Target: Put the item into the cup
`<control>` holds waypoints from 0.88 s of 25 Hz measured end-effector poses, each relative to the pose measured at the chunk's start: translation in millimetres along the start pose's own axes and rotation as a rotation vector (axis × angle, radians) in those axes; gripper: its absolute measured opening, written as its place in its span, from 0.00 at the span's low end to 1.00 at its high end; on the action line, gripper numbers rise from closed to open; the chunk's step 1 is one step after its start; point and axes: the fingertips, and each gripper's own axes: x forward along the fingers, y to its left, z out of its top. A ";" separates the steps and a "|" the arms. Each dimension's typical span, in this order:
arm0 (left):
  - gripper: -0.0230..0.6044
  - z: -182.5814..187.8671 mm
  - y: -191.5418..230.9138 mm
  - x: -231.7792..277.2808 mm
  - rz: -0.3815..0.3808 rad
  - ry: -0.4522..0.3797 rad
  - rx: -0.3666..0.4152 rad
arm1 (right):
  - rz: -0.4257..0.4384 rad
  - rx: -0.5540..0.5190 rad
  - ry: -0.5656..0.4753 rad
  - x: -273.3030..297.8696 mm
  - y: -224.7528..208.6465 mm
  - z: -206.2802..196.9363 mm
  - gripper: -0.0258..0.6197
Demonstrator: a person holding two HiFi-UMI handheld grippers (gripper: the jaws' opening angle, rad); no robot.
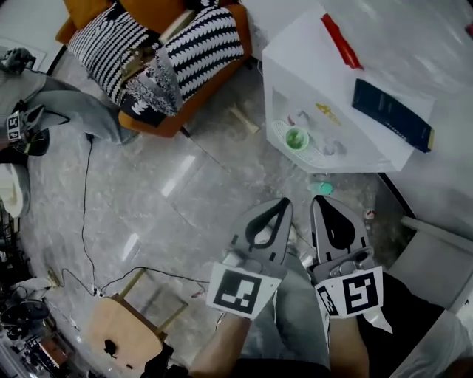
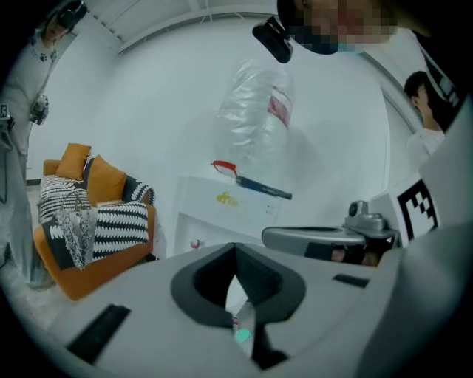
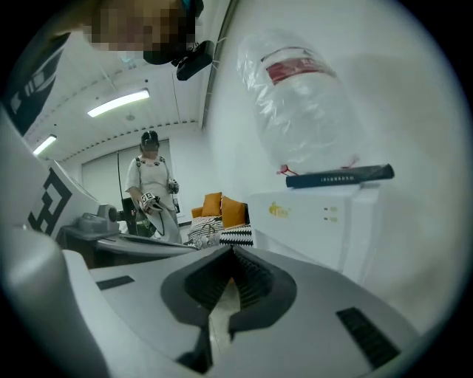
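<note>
Both hand-held grippers are hovering low over the person's lap, side by side and pointing toward a white water dispenser [image 1: 299,44]. The left gripper [image 1: 284,201] is keeping its jaws clenched tip to tip with nothing between them. The right gripper [image 1: 318,199], just beside it, is also holding its jaws pressed together and empty.

A green cup [image 1: 296,138] is standing in the dispenser's tap alcove. A small teal item [image 1: 321,188] is lying on the grey floor just in front of the dispenser's base, between the dispenser and the gripper tips, touching neither gripper. In the left gripper view it is showing as a teal speck under the closed jaws.

A dark blue book [image 1: 392,114] is lying on top of the dispenser, beside a clear water bottle [image 2: 255,118]. An orange sofa [image 1: 148,11] with striped cushions [image 1: 207,40] is sitting to the dispenser's left.
</note>
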 end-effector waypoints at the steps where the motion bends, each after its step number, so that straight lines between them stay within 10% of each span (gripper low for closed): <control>1: 0.06 8.3 -5.9 -3.8 -0.002 -0.005 0.000 | -0.003 -0.003 -0.003 -4.3 0.9 8.3 0.06; 22: 0.06 208.7 -90.4 -99.5 -0.007 -0.211 0.107 | -0.009 -0.077 -0.173 -96.3 31.9 193.5 0.06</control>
